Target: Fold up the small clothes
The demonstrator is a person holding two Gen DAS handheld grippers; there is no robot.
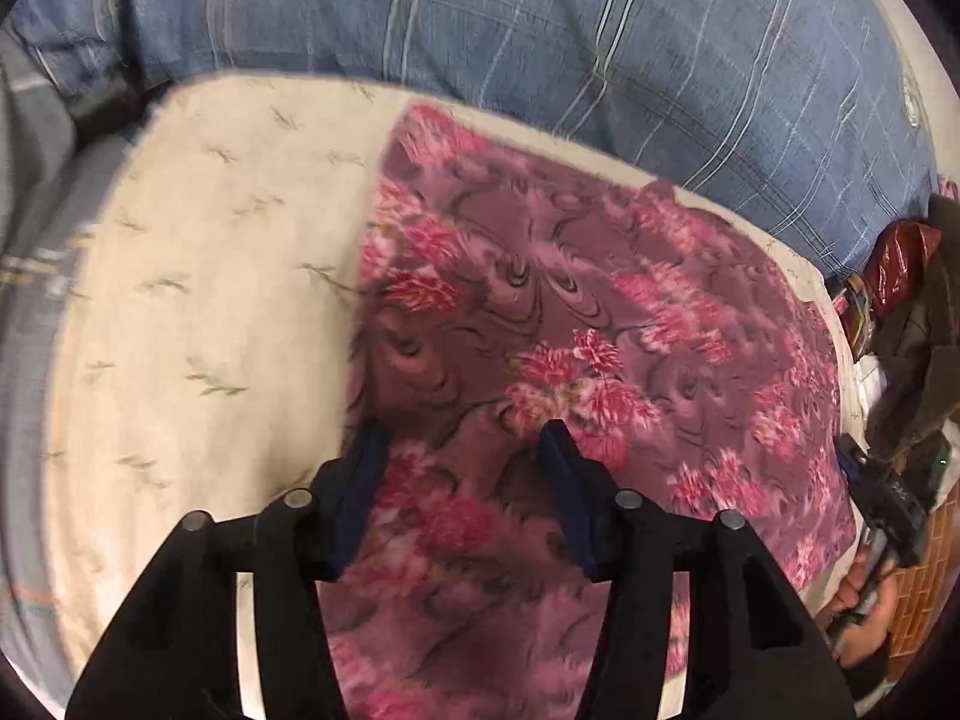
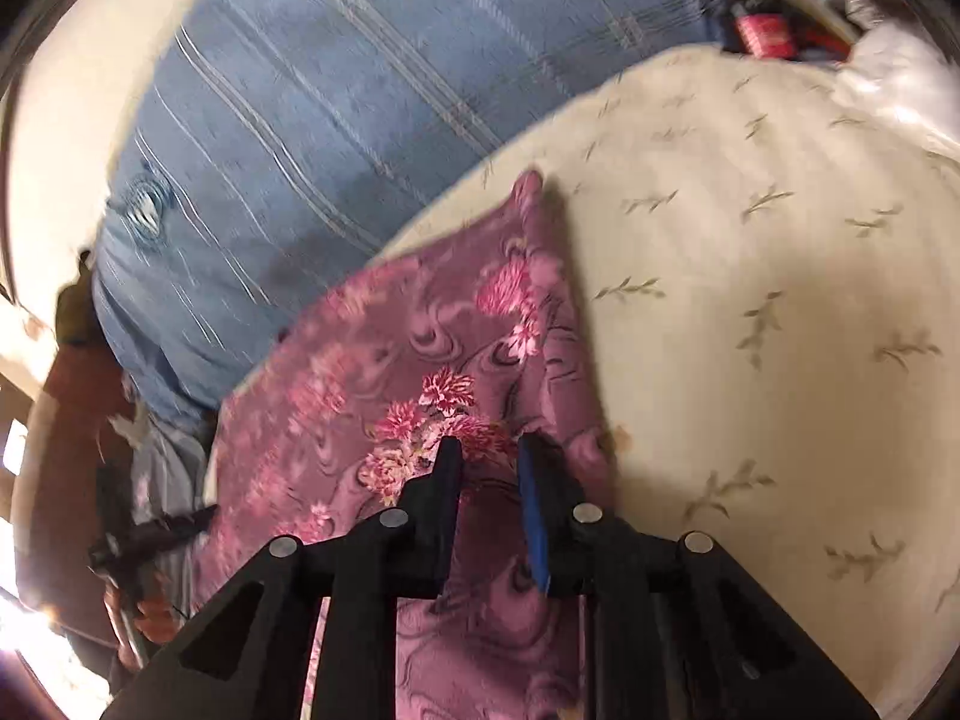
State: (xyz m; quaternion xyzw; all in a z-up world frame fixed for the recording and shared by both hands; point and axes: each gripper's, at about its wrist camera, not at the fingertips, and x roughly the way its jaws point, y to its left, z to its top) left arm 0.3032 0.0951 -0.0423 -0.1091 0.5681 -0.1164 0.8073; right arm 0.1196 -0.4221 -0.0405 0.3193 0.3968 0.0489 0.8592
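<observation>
A purple cloth with pink flowers lies spread flat on the cream bedsheet. My left gripper hovers over the cloth's near left part with its jaws wide apart and nothing between them. In the right wrist view the same cloth runs up to a raised far corner. My right gripper is low over the cloth near its right edge, jaws partly apart, with cloth showing in the gap; no grip is visible. The right gripper also shows in the left wrist view beside the cloth's right edge.
A big blue plaid pillow lies along the far side of the bed, also in the right wrist view. Dark clothes and a red packet sit at the right. A bottle and clutter lie beyond the sheet.
</observation>
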